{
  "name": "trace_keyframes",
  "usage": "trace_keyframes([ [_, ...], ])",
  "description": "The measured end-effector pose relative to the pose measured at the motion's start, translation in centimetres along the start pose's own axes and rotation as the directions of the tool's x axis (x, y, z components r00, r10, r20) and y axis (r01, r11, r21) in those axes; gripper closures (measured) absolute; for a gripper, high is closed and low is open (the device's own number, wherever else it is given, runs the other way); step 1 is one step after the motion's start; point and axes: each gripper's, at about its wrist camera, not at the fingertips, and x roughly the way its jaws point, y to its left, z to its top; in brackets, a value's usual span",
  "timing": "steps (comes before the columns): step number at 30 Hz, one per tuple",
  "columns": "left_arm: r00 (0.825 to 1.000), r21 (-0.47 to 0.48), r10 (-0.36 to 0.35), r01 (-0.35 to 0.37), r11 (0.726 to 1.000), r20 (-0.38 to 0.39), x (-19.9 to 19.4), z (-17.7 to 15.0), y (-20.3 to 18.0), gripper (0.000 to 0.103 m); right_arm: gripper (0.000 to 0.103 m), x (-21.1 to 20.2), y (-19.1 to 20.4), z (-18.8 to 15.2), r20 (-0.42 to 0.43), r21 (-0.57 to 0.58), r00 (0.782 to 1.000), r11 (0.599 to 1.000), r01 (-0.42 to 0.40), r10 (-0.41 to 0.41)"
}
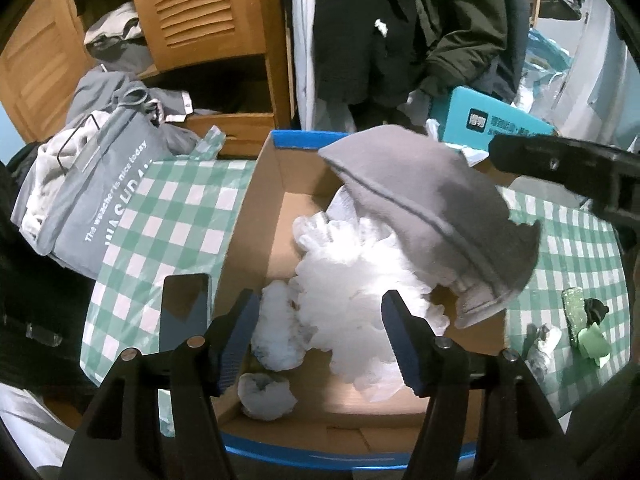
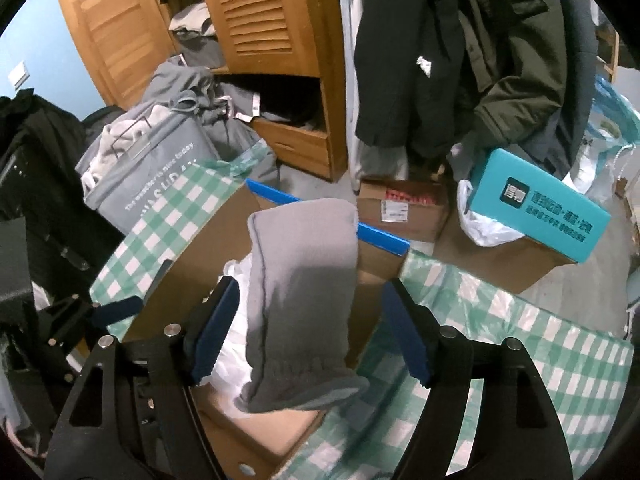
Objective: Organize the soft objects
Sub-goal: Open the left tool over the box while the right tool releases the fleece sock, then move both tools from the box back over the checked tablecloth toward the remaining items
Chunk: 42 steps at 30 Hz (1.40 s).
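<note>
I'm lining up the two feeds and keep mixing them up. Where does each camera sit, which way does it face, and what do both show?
Left wrist: on the left gripper, angled down into the cardboard box at white plastic bags; its open fingers show, with the right gripper at the right edge.
Right wrist: on the right gripper, angled down over the box's right side; its open fingers flank the grey sock.
Shared: box, sock, checked cloth, grey laundry bag, wooden wardrobe.

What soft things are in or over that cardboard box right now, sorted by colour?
Grey fleece garment, draped over the open cardboard box: 1
White crumpled soft pieces inside: big one, two small: 3
Total: 4
</note>
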Motion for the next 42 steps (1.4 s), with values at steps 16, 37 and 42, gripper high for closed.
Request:
trace_keyframes([
  [16, 0.997, 0.033, -0.065, 0.064, 0.997, 0.044, -1.6, 0.9, -3.6, 0.032, 0.028, -3.2, -5.0, -2.9, 0.006, 0.086, 0.998, 0.994, 0.064, -0.064],
  [37, 0.982, 0.197, -0.187, 0.179, 0.964, 0.024, -2.6, 0.8, -13.6, 0.032, 0.026, -8.6, -13.7, -9.8, -0.018, 0.207, 0.982, 0.960, 0.190, -0.191],
  [42, 0.979, 0.253, -0.203, 0.195, 0.948, 0.006, -2.6, 0.3, -16.4, 0.031, 0.026, -9.9, -15.6, -11.6, -0.029, 0.239, 0.976, 0.947, 0.216, -0.215],
])
